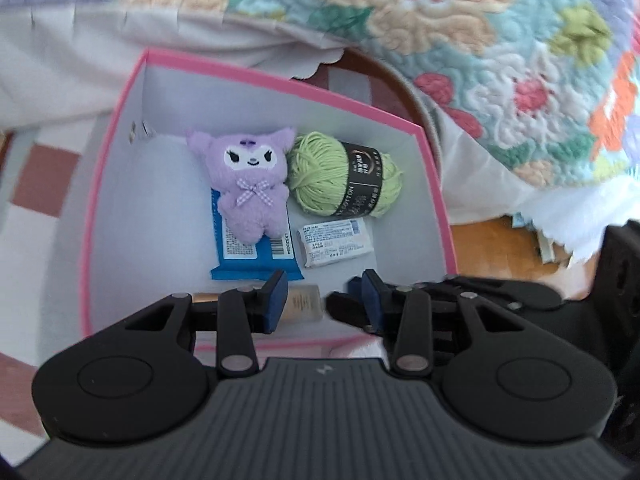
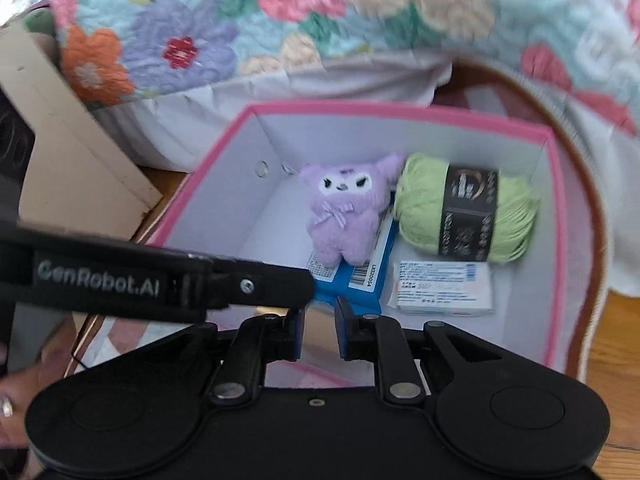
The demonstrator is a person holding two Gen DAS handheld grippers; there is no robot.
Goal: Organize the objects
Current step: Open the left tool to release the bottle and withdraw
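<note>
A pink-rimmed white box (image 1: 120,128) (image 2: 556,184) holds a purple plush toy (image 1: 250,184) (image 2: 344,216) lying on a blue packet (image 1: 256,256) (image 2: 360,284), a green yarn ball (image 1: 344,176) (image 2: 468,208) and a small white packet (image 1: 336,246) (image 2: 444,288). My left gripper (image 1: 326,300) is open over the box's near edge, above a beige bottle (image 1: 304,302). My right gripper (image 2: 320,332) hovers over the near edge with a narrow gap around something tan; I cannot tell if it grips it. The left gripper's body (image 2: 160,280) crosses the right wrist view.
A floral quilt (image 1: 440,20) (image 2: 240,20) hangs over a white sheet behind the box. A beige cardboard piece (image 2: 60,140) stands at the left. A checked cloth (image 1: 40,184) lies under the box and wooden floor (image 1: 492,252) shows at the right.
</note>
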